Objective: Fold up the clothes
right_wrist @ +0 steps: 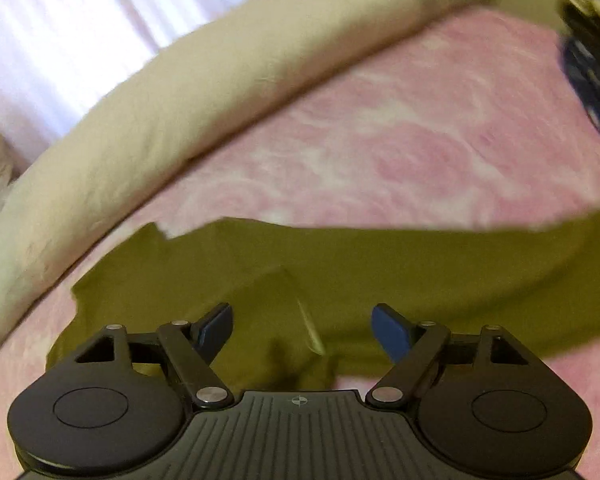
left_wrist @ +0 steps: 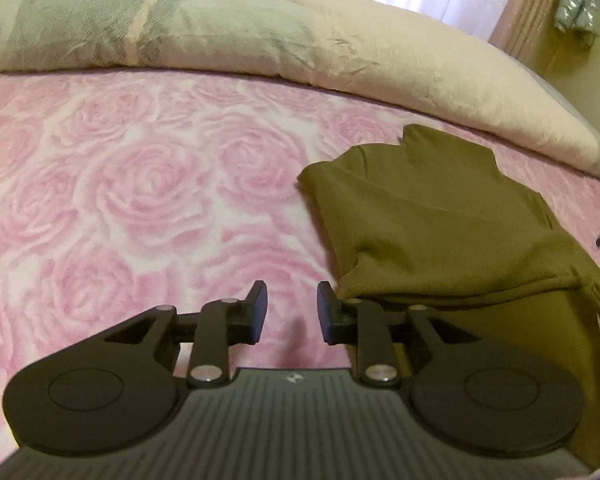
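Both claws gape empty, left claw [left_wrist: 292, 307], right claw [right_wrist: 302, 330], over one olive garment [left_wrist: 432, 224] on one rose blanket [left_wrist: 140, 184].

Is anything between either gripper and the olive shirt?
Nothing visible. The left gripper is open over the pink blanket, with the shirt right beside its right finger. The right gripper is open directly over the shirt; only bare fabric lies between its fingers.

Olive top [left_wrist: 432, 216] & duvet [left_wrist: 228, 28] on bed [left_wrist: 140, 184]
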### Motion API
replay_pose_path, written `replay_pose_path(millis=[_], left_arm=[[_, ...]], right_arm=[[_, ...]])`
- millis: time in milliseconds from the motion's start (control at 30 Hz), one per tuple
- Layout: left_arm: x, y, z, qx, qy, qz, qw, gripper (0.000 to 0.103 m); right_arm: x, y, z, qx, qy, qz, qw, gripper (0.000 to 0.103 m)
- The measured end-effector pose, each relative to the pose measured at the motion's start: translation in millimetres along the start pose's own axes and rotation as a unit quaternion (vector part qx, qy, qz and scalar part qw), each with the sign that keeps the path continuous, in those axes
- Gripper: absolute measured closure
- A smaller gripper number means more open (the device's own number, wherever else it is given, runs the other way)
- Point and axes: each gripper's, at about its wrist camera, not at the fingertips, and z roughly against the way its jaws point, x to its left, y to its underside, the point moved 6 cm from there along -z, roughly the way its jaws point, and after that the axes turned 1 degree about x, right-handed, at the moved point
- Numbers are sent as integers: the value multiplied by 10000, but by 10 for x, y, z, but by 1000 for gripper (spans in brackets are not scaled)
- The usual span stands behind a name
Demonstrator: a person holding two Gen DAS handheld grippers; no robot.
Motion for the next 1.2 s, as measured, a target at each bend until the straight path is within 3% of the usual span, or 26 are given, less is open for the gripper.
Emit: replay_pose_path(millis=[67, 133, 233, 300, 433, 567, 600, 633, 767, 900, 1000, 1067, 1200], left_arm=[[-84, 1, -94, 26, 199, 7, 9998, 80], [-142, -7, -195, 45, 459, 300, 9985, 80], [-161, -60, -291, -202, 581, 734, 9954, 80], [-249, 30, -472, 208, 168, 107, 9996, 77], [-380, 0, -435, 122, 18, -574, 9983, 80], [-367, -355, -203, -714, 59, -265, 9971, 88], [-396, -433, -250, -710, 90, -396, 9966, 88], [-433, -506, -326, -647, 119, -565, 9962, 87], [-447, -434, -915, 311, 40, -972, 9948, 83], [-373, -568, -721, -15, 130, -21, 9999, 86], [-376, -586, -461, -80, 434, 639, 9970, 86], [-417, -548, -333, -17, 615, 927, 9938, 86], [-564, -444, -188, 134, 874, 1298, 9876, 86]], right_arm=[[207, -16, -72, 209, -213, 454, 9985, 30], [334, 29, -154, 446, -331, 703, 9960, 53], [310, 124, -303, 583, -215, 643, 9960, 54], [222, 218, -435, 715, -38, 620, 9955, 54], [221, 213, -478, 631, 125, 888, 9940, 55], [223, 149, -369, 462, 116, 883, 9950, 55], [212, 166, -375, 490, 132, 901, 9946, 55], [201, 183, -380, 518, 148, 918, 9943, 55], [83, 225, -376, 482, -6, 711, 9963, 55], [-265, 168, -30, 274, -235, -99, 9993, 55], [-954, 274, 246, 256, -195, -1433, 9892, 55], [-1466, 374, 419, 226, -135, -2422, 9699, 54], [-2398, 543, 783, -355, -13, -3980, 9167, 55]])
